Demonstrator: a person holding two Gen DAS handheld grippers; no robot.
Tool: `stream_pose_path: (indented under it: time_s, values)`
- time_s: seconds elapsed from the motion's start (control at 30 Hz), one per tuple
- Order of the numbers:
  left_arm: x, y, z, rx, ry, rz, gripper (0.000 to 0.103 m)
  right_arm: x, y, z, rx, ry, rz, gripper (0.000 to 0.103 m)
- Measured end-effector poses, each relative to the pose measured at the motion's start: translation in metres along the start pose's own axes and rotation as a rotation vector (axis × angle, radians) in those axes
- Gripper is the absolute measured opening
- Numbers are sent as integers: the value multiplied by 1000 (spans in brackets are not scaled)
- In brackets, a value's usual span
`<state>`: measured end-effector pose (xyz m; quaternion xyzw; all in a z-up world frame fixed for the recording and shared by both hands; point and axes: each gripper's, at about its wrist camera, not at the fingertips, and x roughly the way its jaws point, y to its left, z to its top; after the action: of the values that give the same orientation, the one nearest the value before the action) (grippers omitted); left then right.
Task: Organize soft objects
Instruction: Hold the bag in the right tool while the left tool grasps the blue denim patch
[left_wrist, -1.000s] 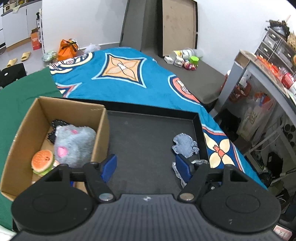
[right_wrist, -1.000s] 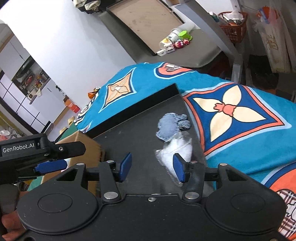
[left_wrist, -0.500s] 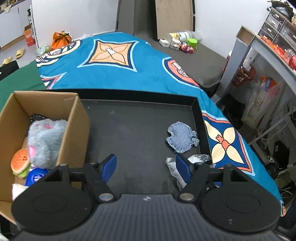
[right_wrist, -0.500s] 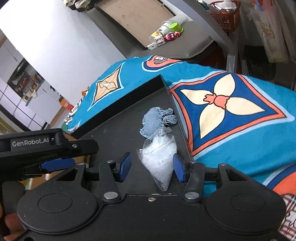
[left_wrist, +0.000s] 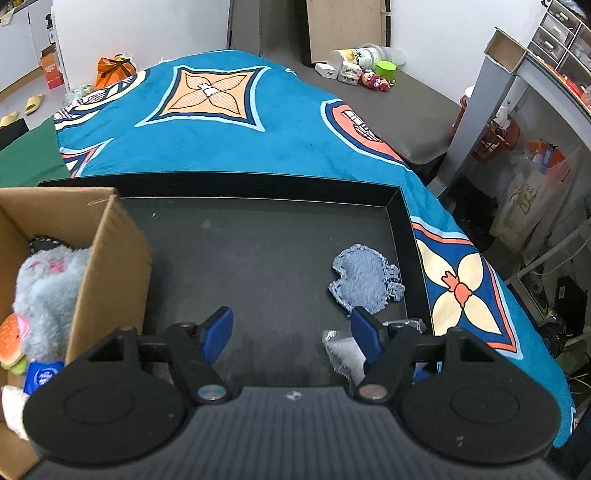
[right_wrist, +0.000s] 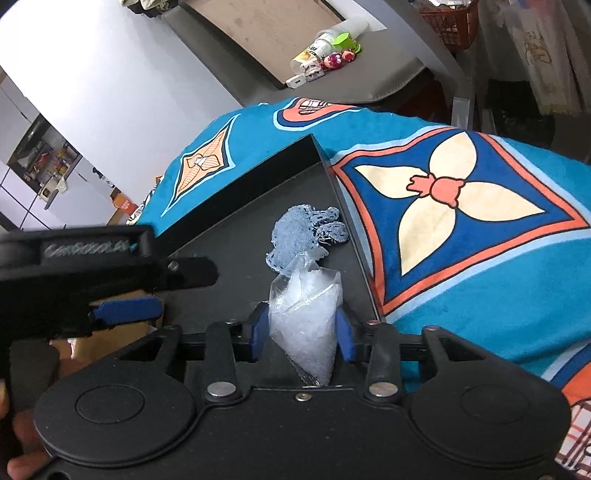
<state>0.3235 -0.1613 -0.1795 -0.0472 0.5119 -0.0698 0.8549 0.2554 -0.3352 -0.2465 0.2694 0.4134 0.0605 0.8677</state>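
Clear plastic bag (right_wrist: 303, 317) pinched in R tool (right_wrist: 303, 334); L tool (left_wrist: 291, 328) wide, empty; denim scrap (right_wrist: 301, 236) just ahead.

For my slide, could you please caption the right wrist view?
Right gripper jaws closing around clear plastic bag on black tray.

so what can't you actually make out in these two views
- Cardboard box, left wrist view: the frame edge cuts its left side; the grey plush hides what lies beneath.
- Clear plastic bag, right wrist view: its lower tip disappears behind the right gripper body; contents unreadable.
- Left gripper, right wrist view: its label is blurred.
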Motion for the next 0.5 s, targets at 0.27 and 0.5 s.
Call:
stream_pose_path:
  time_s: [0.27,0.5]
  values:
    - [22,-15,6,34,18,-23,69,-11,-7,-8,45,-3,-15,33]
    - [45,-30,10,80,49,-54,69,-11,-15,-9,100,-11,-13,30]
